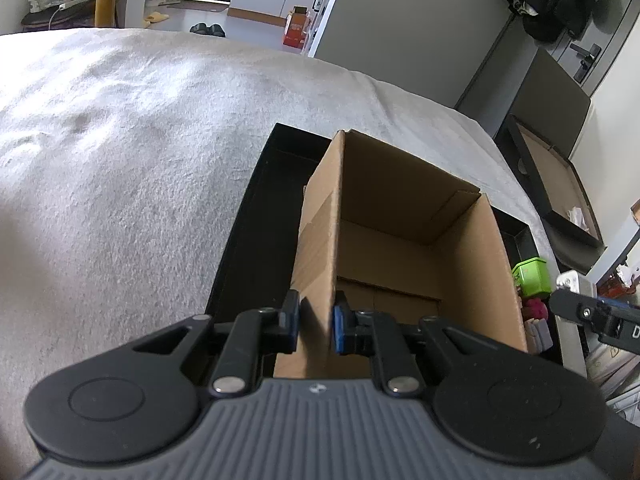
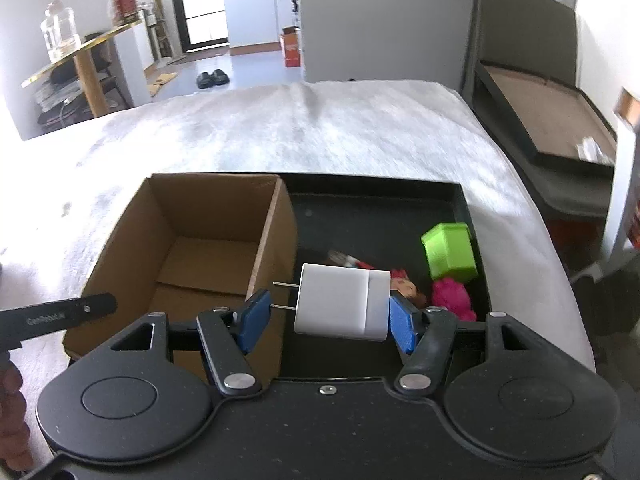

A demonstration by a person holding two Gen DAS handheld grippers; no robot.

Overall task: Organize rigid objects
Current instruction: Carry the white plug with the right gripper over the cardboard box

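Note:
An open, empty cardboard box point(image 1: 404, 240) stands in the left part of a black tray point(image 1: 256, 216). My left gripper point(image 1: 316, 326) is shut on the box's near left wall. In the right wrist view the box point(image 2: 192, 256) is at left and the tray point(image 2: 376, 200) holds a green cube point(image 2: 450, 250), a pink toy point(image 2: 452, 298) and other small items. My right gripper point(image 2: 326, 318) holds a white plug charger point(image 2: 342, 306) between its blue pads, prongs pointing left, above the tray beside the box's right wall.
The tray sits on a white fleecy blanket point(image 1: 120, 152) covering the surface. A dark chair with an open flat box point(image 2: 548, 120) stands to the right. The green cube point(image 1: 532, 276) and the right gripper's tip point(image 1: 588, 312) show at right in the left wrist view.

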